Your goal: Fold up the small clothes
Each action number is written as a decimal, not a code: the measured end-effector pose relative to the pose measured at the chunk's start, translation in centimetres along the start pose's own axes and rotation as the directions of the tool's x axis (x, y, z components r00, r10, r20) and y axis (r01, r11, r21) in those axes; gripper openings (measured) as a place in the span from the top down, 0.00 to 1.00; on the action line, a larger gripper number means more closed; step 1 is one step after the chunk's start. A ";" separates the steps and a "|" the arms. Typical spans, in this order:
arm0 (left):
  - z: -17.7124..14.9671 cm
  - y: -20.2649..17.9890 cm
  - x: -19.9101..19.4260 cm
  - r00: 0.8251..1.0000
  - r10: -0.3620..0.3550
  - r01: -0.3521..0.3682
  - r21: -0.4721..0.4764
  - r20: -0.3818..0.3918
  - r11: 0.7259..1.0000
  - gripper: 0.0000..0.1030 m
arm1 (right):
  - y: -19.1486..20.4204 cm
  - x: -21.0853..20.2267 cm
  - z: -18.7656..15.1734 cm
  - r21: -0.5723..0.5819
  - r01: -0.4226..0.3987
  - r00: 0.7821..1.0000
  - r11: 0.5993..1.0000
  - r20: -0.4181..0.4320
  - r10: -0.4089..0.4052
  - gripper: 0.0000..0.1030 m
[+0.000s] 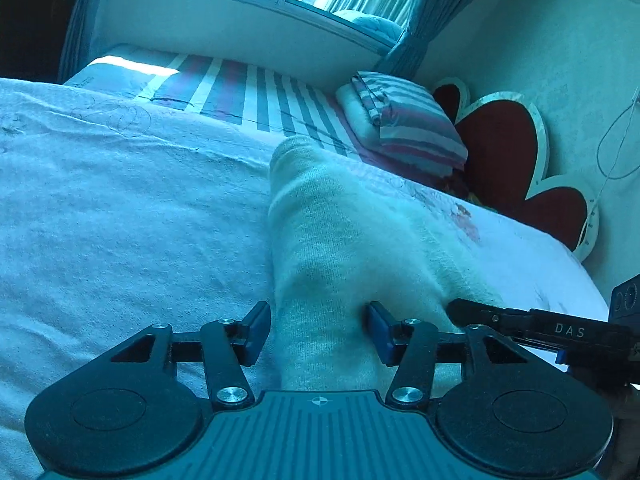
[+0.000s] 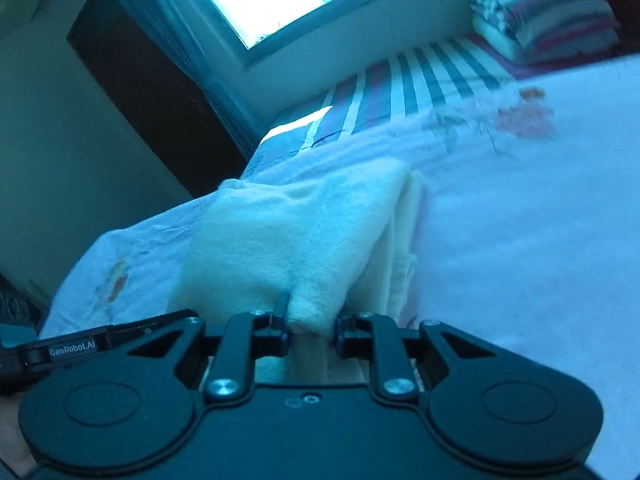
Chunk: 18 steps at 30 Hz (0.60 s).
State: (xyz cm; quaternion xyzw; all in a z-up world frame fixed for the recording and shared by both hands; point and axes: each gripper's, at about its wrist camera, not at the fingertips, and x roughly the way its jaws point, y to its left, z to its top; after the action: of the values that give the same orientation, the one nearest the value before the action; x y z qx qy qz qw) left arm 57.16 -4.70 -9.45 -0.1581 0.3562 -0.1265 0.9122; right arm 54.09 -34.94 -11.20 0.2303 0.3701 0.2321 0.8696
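a: cream garment, where does it lie?
b: on the pale bedspread, running from the near edge toward the far striped sheet, folded into a thick strip.
a: and the left gripper?
b: its jaws stand about half apart with the near end of the cloth between them; the right blue pad touches the fabric, the left one sits just beside it, so no firm pinch shows.
a: the right gripper?
b: its jaws are narrowed onto a bunched corner of the garment, pads pressing the fold from both sides.
a: anything else nearby?
b: a striped pillow far right, beside a red headboard.
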 end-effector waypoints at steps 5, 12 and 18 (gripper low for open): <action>1.4 0.4 -1.8 0.996 0.002 -0.002 0.003 0.086 1.000 0.49 | -0.5 -1.9 1.0 0.022 -0.023 0.998 0.999 0.064 0.021 0.70; 4.3 2.0 1.9 0.998 0.034 -0.033 -0.021 0.046 0.999 0.49 | -0.4 0.7 3.2 -0.033 0.041 0.999 0.999 0.034 -0.040 0.82; 4.6 1.8 4.2 0.998 0.058 -0.058 0.012 0.004 0.998 0.35 | -1.1 1.2 2.3 -0.036 0.105 0.994 0.994 0.033 -0.103 0.85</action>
State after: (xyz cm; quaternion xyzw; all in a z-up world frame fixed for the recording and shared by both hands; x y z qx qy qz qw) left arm 63.59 -3.56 -9.48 -0.1423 0.3582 -0.1020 0.9171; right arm 56.78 -35.66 -11.06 0.1977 0.3634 0.1898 0.8904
